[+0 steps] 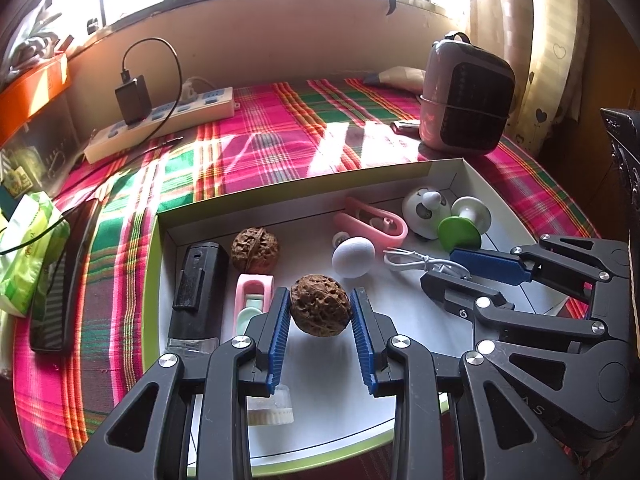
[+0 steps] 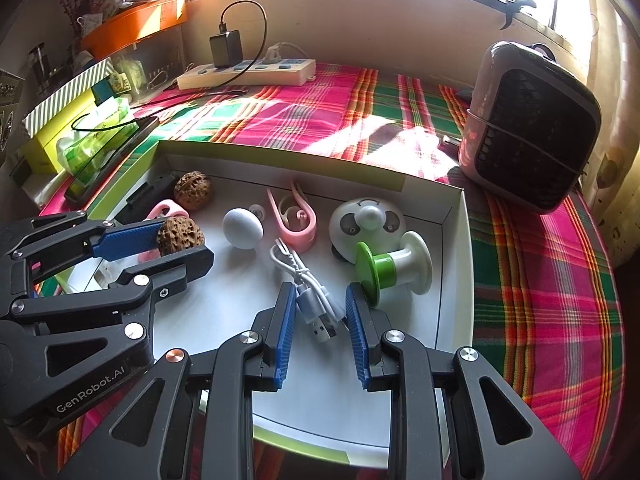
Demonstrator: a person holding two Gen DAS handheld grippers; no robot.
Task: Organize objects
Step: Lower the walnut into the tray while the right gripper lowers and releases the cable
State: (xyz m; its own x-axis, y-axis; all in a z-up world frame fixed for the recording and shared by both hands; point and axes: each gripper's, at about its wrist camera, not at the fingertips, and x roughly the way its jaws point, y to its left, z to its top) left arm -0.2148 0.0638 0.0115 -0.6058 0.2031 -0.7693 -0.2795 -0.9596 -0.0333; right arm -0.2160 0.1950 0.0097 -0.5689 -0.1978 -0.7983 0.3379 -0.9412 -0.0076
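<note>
Two tongs are working inside the shallow white box at once. The left tongs are gripping a walnut between their blue pads, holding it just above the box floor, probably so it can be carried to a tidier spot. A second walnut is lying just beyond them, beside a black case, which suggests the pair belongs together there. The right tongs are sitting at their narrowest over the white cable, its plug lying between the pads; whether they are actually pinching it I cannot tell. A green and white spool is resting just right of them.
</note>
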